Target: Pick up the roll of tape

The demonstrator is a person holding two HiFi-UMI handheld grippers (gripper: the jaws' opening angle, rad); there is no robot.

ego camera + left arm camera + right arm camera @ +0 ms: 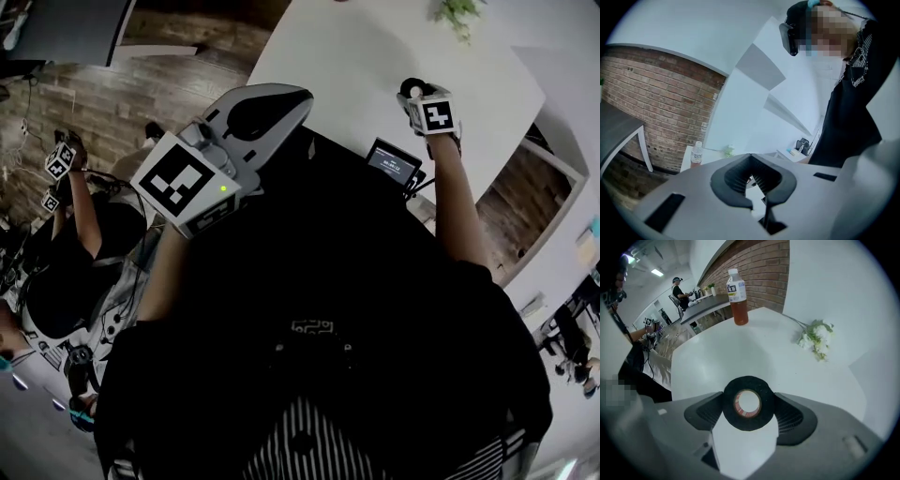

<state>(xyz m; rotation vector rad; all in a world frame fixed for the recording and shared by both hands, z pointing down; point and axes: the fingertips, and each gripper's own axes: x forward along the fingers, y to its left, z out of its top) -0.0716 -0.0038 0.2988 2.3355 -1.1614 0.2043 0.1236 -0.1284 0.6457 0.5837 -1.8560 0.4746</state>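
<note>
The roll of tape [748,423] is black with a pale core, and it sits between the two dark pads of my right gripper [748,404], which is shut on it. The gripper points steeply down and holds the roll over the white table [740,352]. In the head view my right gripper [413,91] hangs over the table's near edge, and the roll shows only as a dark spot there. My left gripper [757,201] is held up in front of the person's body, its pads closed together with nothing in them; in the head view the left gripper [279,101] is left of centre.
On the table stand a bottle of brown drink [737,298] and a small sprig of white flowers [814,338]. A small black device with a screen [394,161] hangs by the table edge. Another person [66,234] with marker cubes works at the left, near a brick wall [656,103].
</note>
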